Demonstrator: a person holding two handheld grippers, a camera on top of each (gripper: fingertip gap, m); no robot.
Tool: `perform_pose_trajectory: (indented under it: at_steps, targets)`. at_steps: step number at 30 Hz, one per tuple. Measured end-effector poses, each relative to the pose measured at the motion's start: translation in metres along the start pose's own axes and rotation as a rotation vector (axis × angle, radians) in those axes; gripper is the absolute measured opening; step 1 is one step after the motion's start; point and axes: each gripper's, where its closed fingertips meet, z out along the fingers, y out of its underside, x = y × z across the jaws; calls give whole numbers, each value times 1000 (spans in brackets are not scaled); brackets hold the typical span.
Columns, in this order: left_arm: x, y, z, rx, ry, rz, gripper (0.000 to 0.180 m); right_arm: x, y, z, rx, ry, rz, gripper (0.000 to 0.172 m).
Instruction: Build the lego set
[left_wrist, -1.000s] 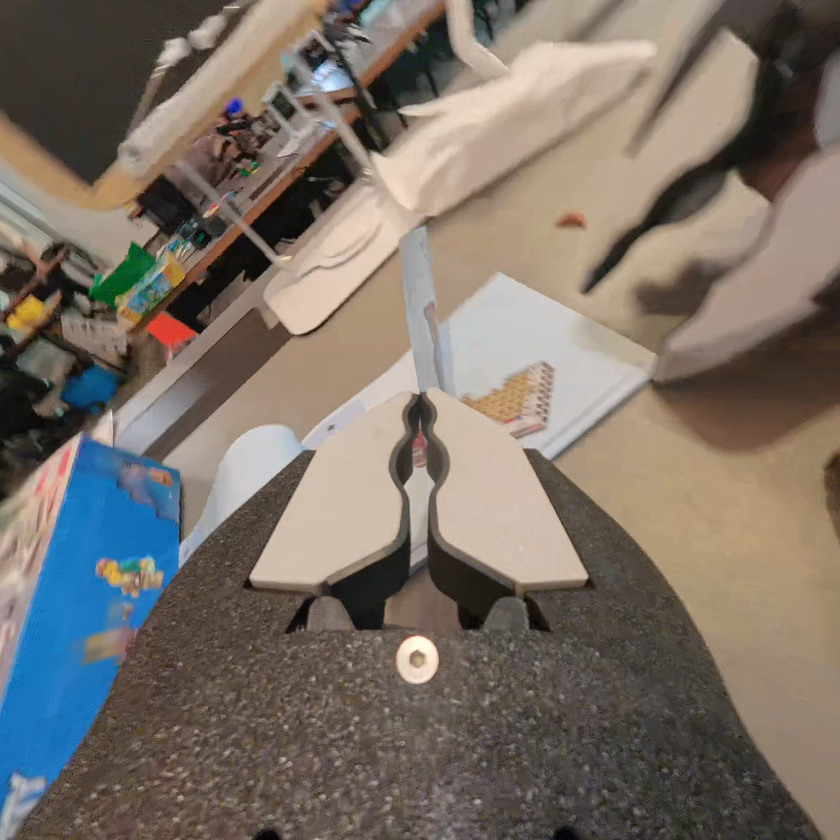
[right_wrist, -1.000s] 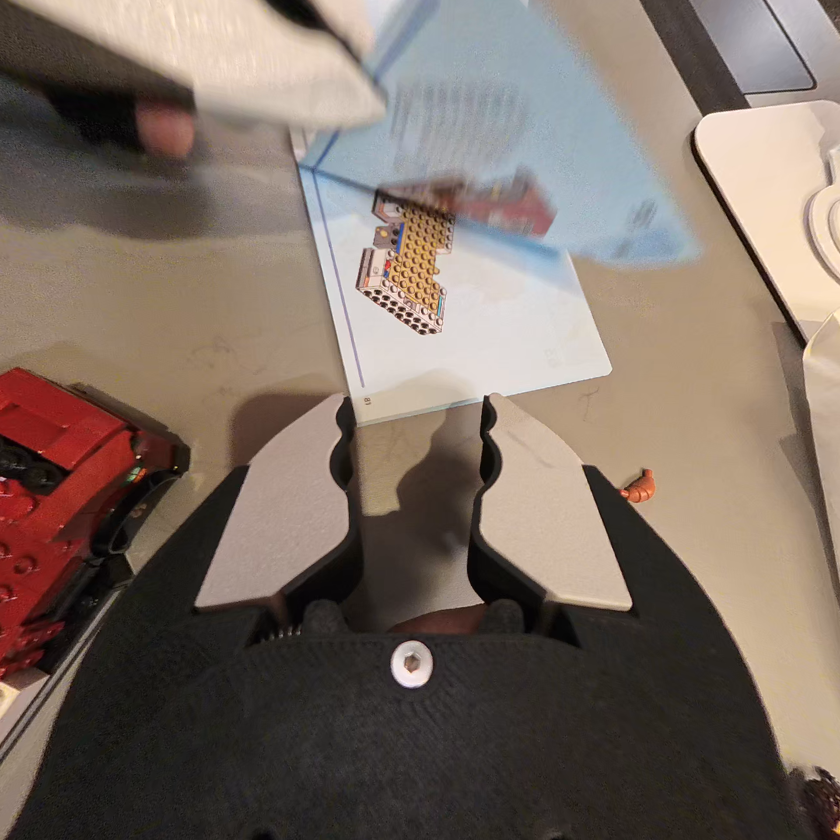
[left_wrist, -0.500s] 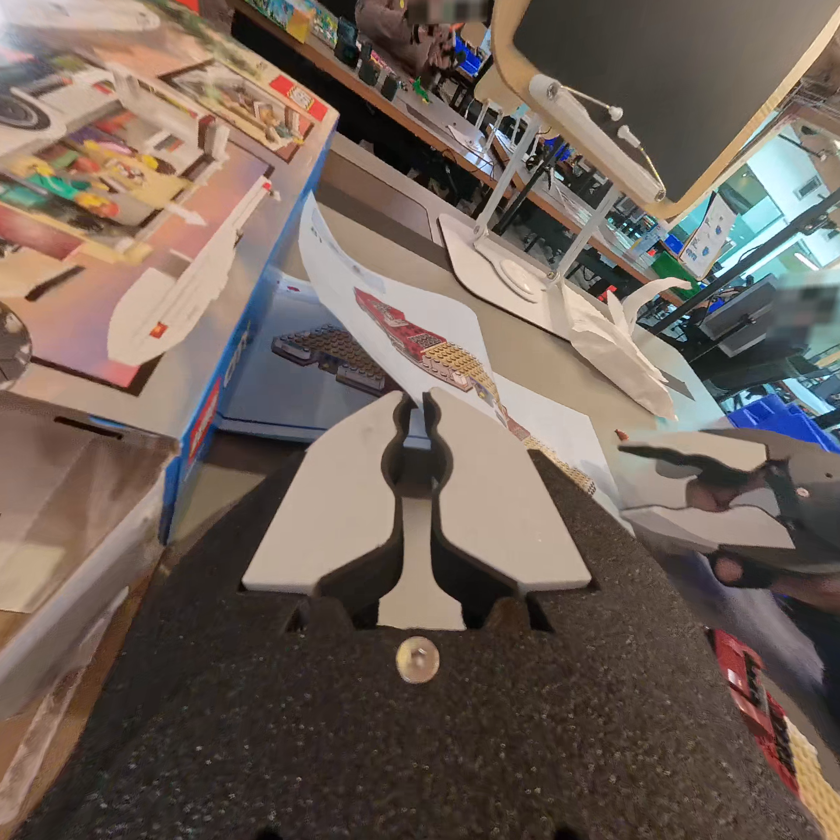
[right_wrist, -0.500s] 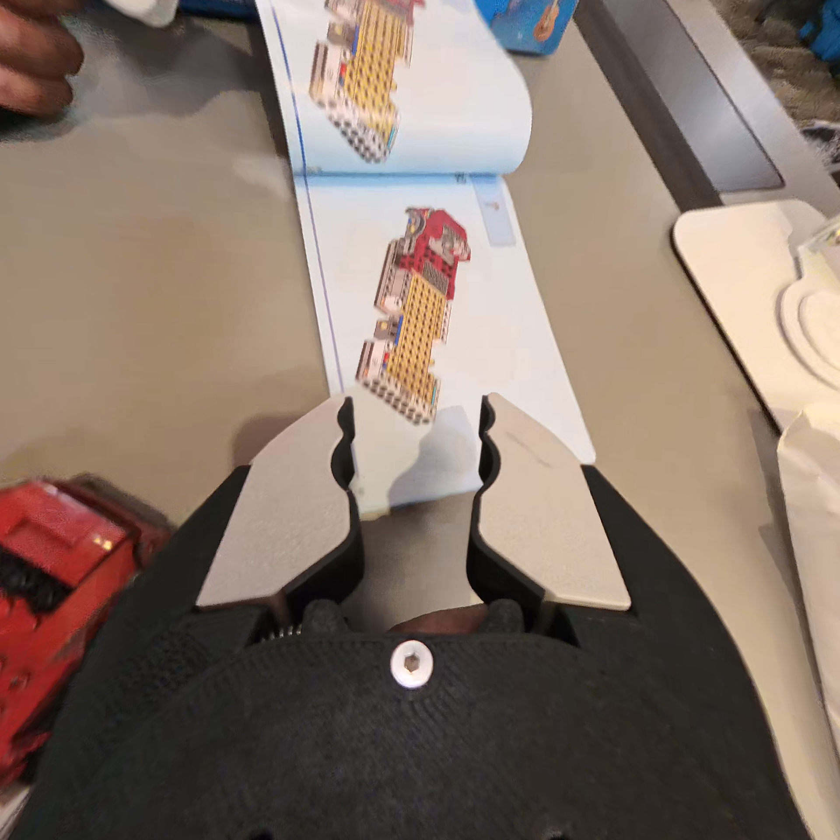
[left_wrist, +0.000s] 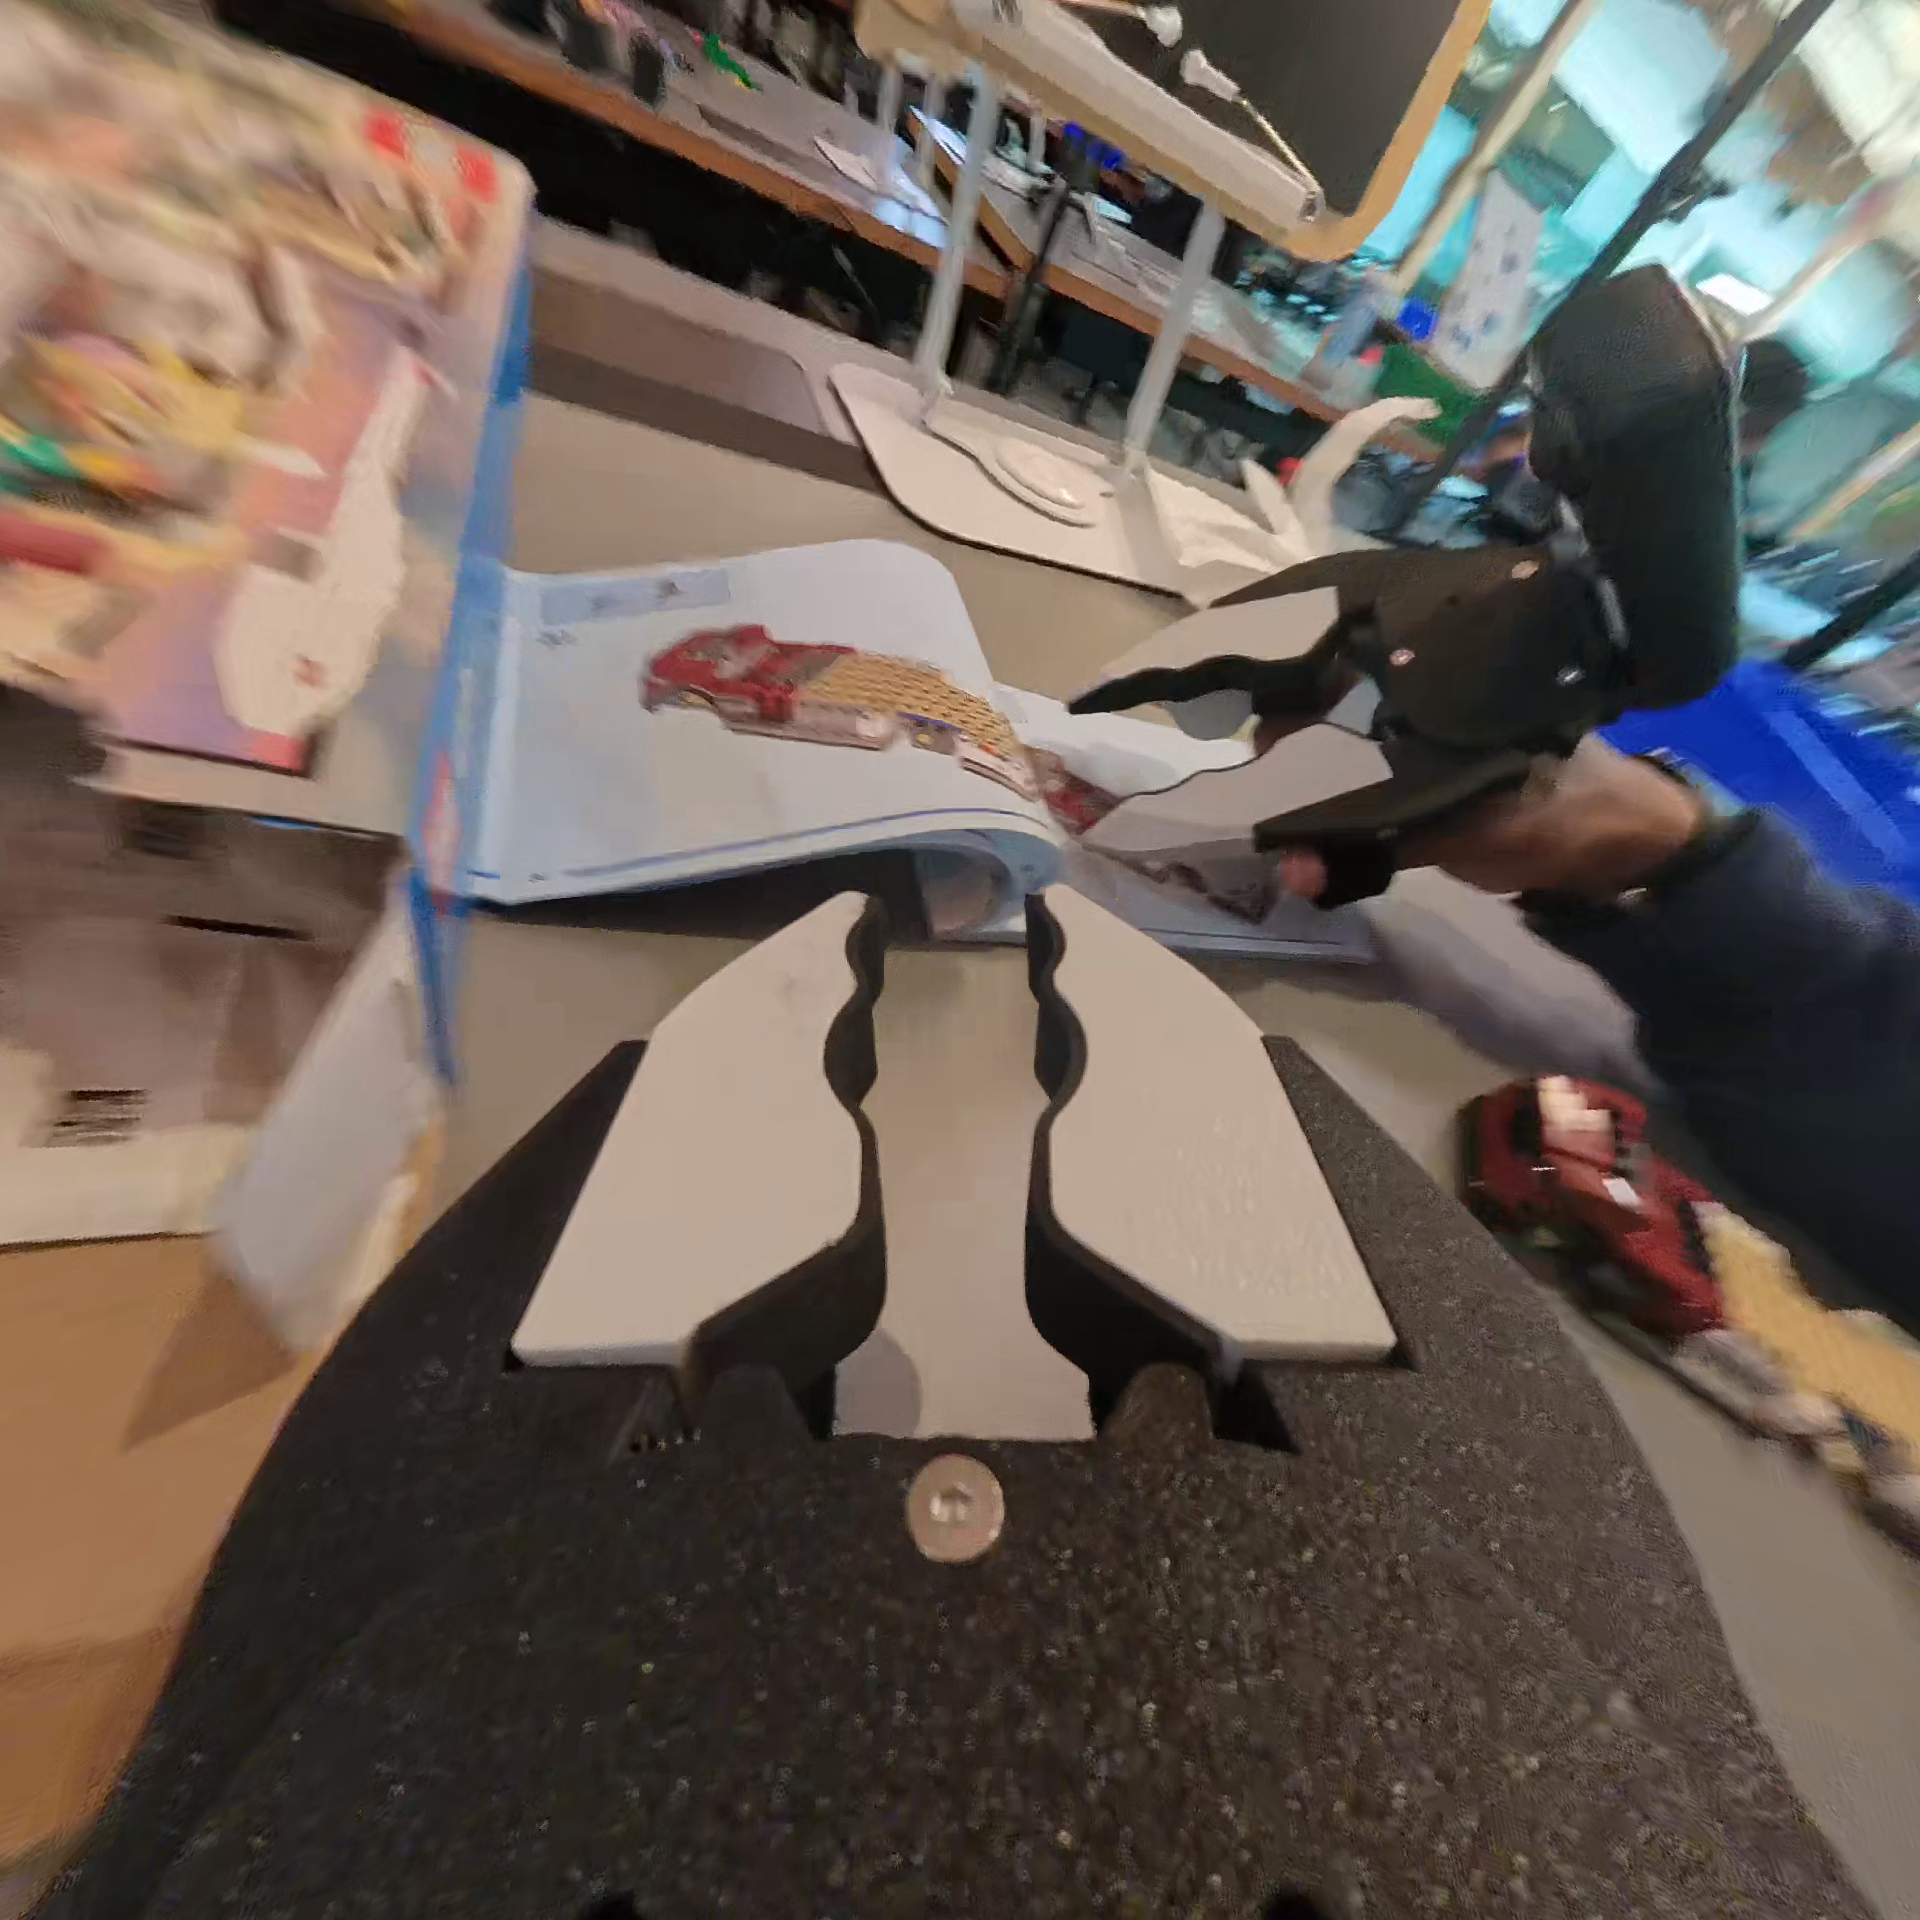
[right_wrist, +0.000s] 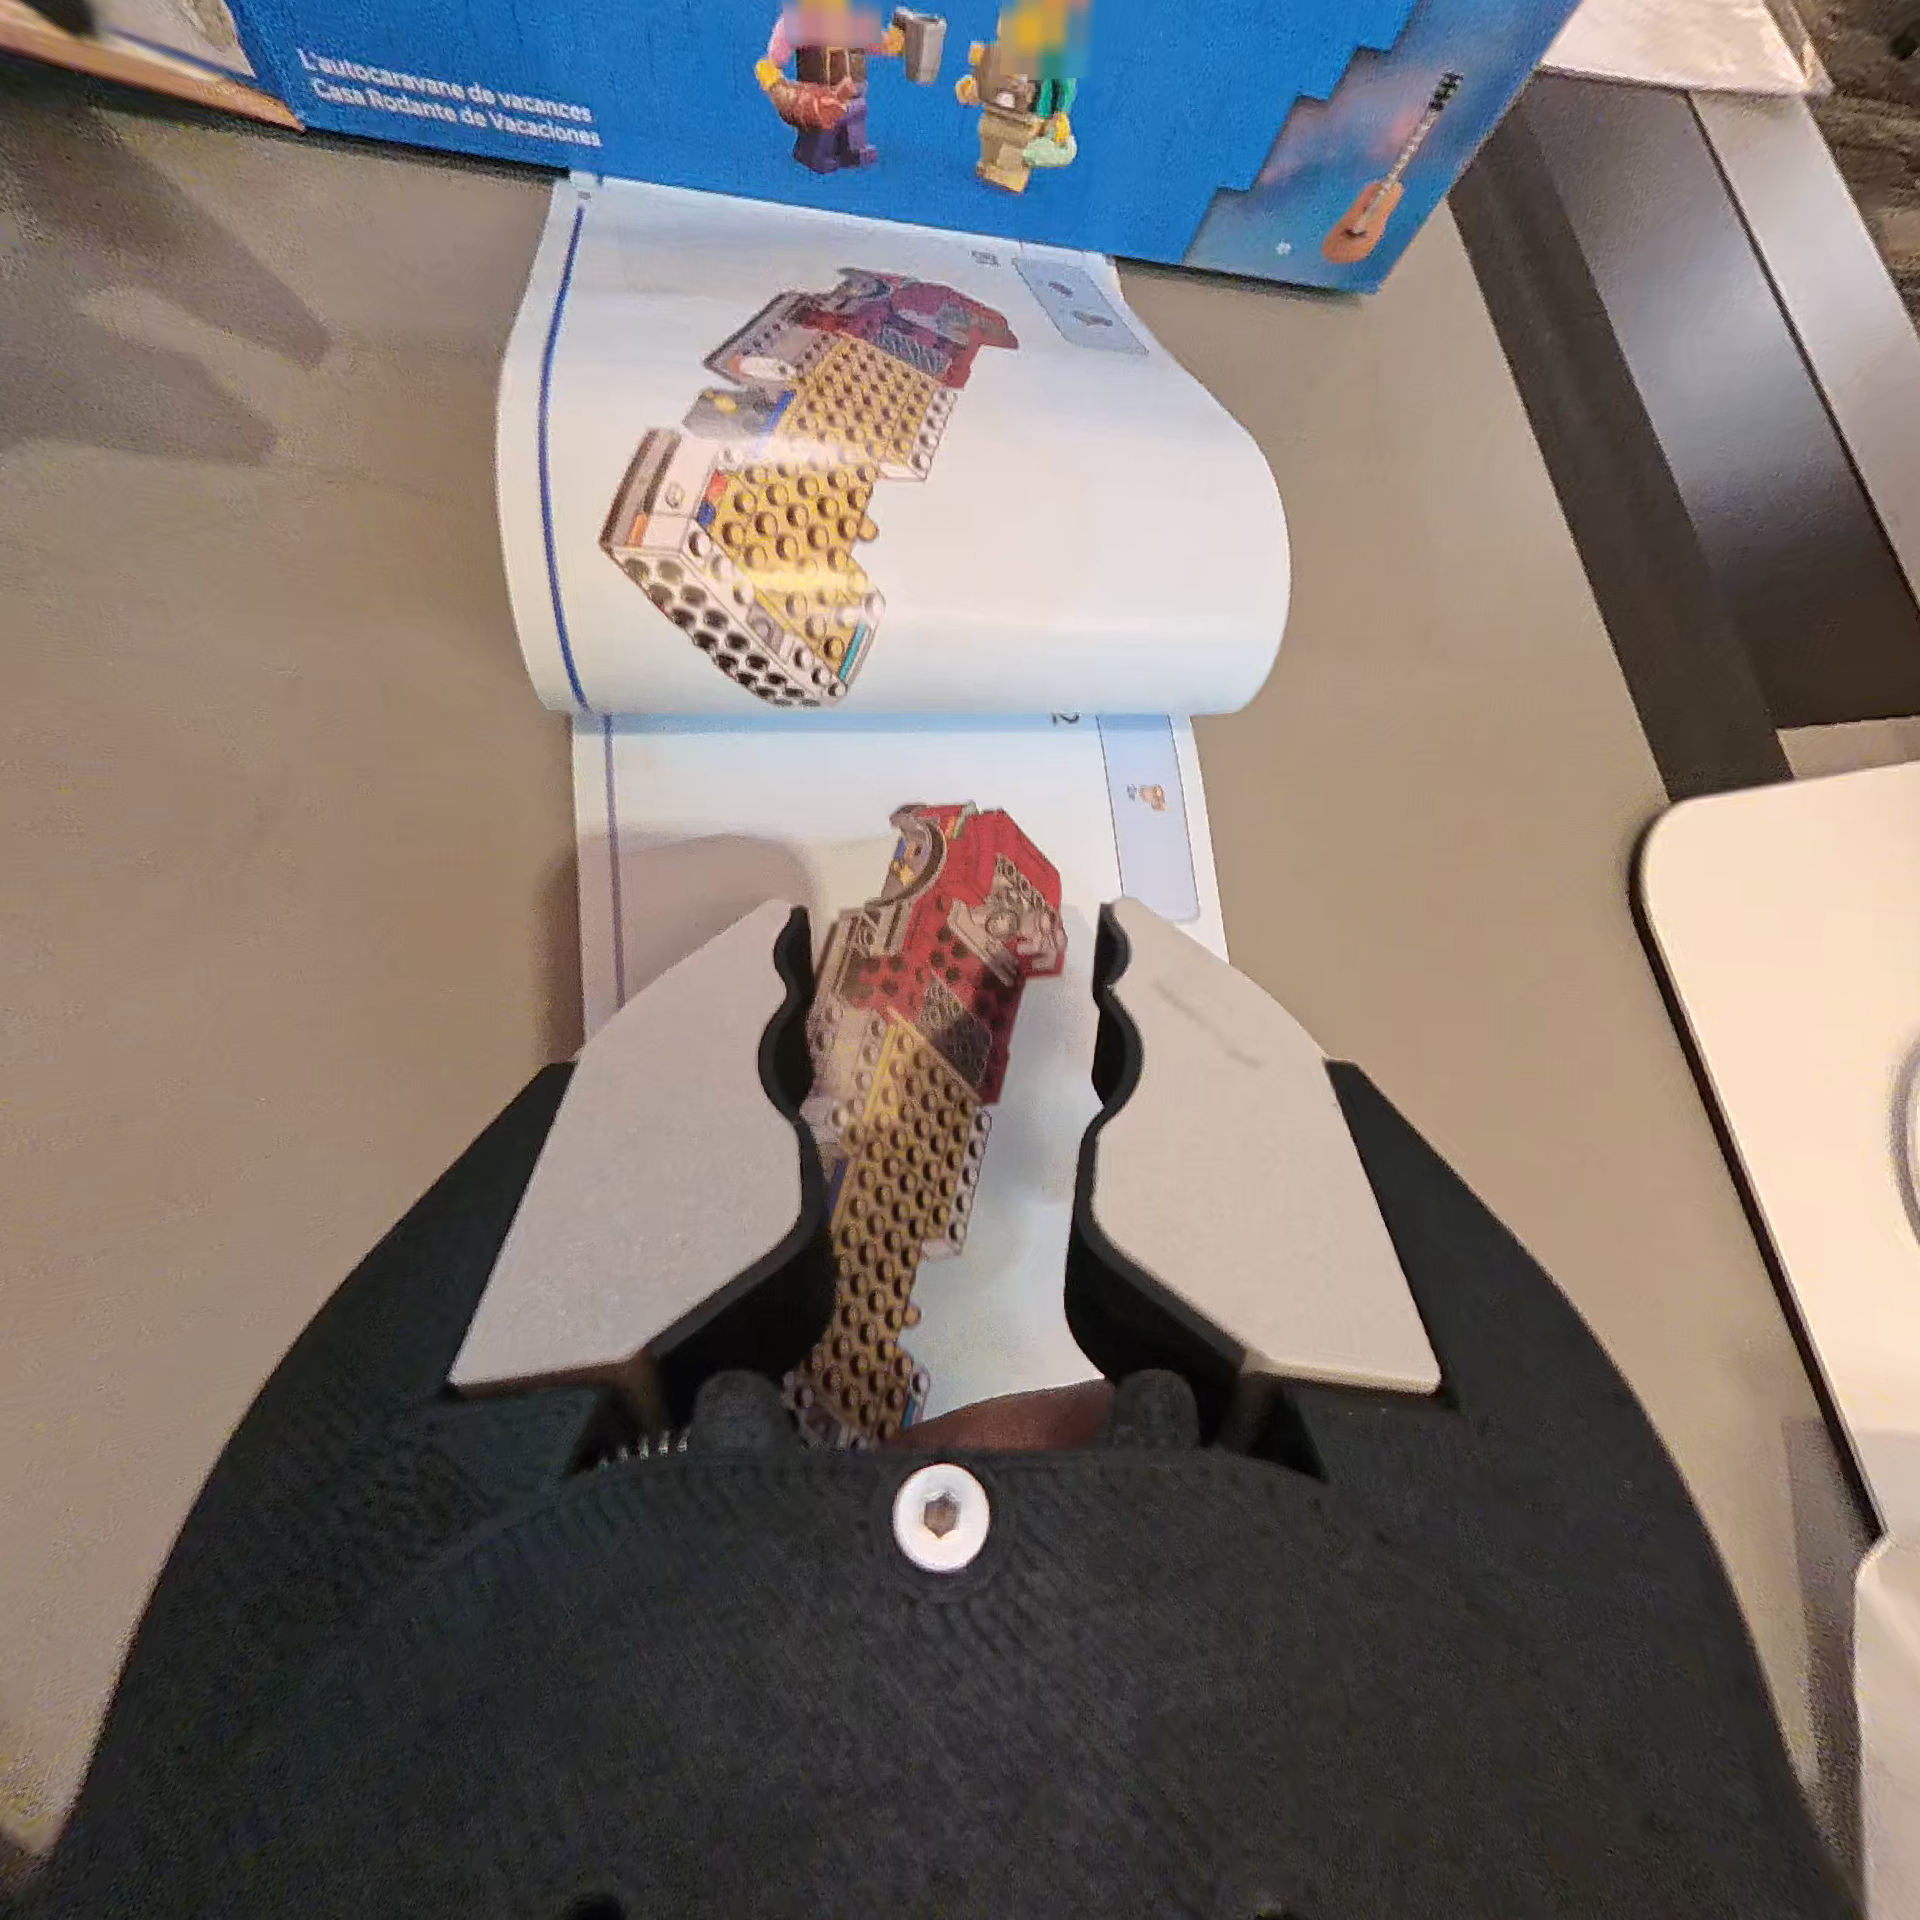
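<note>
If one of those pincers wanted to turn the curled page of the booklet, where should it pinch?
Probably the curled page's raised free edge, on the right in the right wrist view. It bows clear of the flat page below, so fingers fit around it; elsewhere it lies flat.

An open instruction booklet (right_wrist: 904, 790) lies on the grey table (right_wrist: 260, 831), its far page curled upward against a blue toy box (right_wrist: 1143, 125), the near page flat.

left wrist view low over the table (left_wrist: 644, 997), facing the booklet (left_wrist: 727, 790) edge-on, right wrist view looking steeply down, close above the same booklet (right_wrist: 904, 499)
</note>
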Motion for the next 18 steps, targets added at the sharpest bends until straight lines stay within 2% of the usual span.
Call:
perform_pose_trajectory:
  at_steps: [3, 6, 10, 12, 15, 18]
  targets:
    - [-17, -17, -22, 84, -186, 221, 27, -2, -7, 10, -8, -9, -21, 52]
    - [-29, -30, -35, 132, -302, 322, 33, -4, -16, 18, -9, -21, -36, 52]
    - [-56, -25, -39, 87, -409, 260, 59, -7, -29, 25, -2, -37, -41, 51]
    - [-68, -17, -39, 36, -426, 200, 61, -8, -32, 28, -5, -43, -47, 51]
    - [-82, -6, -35, -29, -411, 121, 54, -7, -35, 30, -18, -43, -72, 52]
    - [-89, -1, -28, -92, -367, 89, 32, -7, -37, 29, -26, -46, -86, 52]
